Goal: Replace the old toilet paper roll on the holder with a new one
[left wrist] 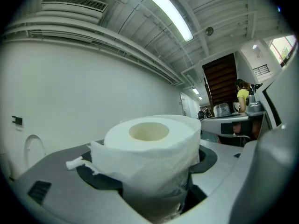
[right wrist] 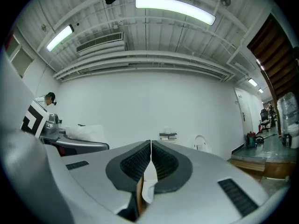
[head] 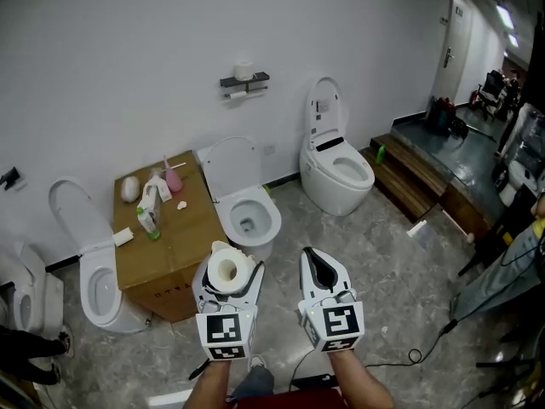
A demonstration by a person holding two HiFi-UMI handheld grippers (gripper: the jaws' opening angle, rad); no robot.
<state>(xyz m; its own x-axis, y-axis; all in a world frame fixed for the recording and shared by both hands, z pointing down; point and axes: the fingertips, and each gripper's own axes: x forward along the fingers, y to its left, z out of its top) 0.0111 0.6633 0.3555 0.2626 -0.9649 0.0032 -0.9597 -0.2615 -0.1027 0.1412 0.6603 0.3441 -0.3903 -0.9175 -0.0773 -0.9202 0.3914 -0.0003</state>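
Note:
My left gripper (head: 230, 264) is shut on a new white toilet paper roll (head: 226, 270), held upright with its core hole facing up. The roll (left wrist: 150, 149) fills the left gripper view, a loose torn sheet hanging at its left. Beside it my right gripper (head: 312, 256) is shut with nothing in it, and its ribbed pads (right wrist: 139, 162) meet. The wall holder (head: 244, 83), a small dark shelf, is far ahead on the white wall with a roll (head: 244, 70) on top and another roll (head: 238, 95) on the bar beneath. In the right gripper view the holder (right wrist: 167, 136) is small, straight ahead.
A cardboard box (head: 162, 250) carrying bottles and small items stands ahead on the left. White toilets (head: 247, 211) (head: 336, 169) (head: 94, 271) line the wall. A raised dark step (head: 426, 169) lies right, with cables (head: 426, 348) on the marble floor. A person in yellow (left wrist: 243, 96) stands far off.

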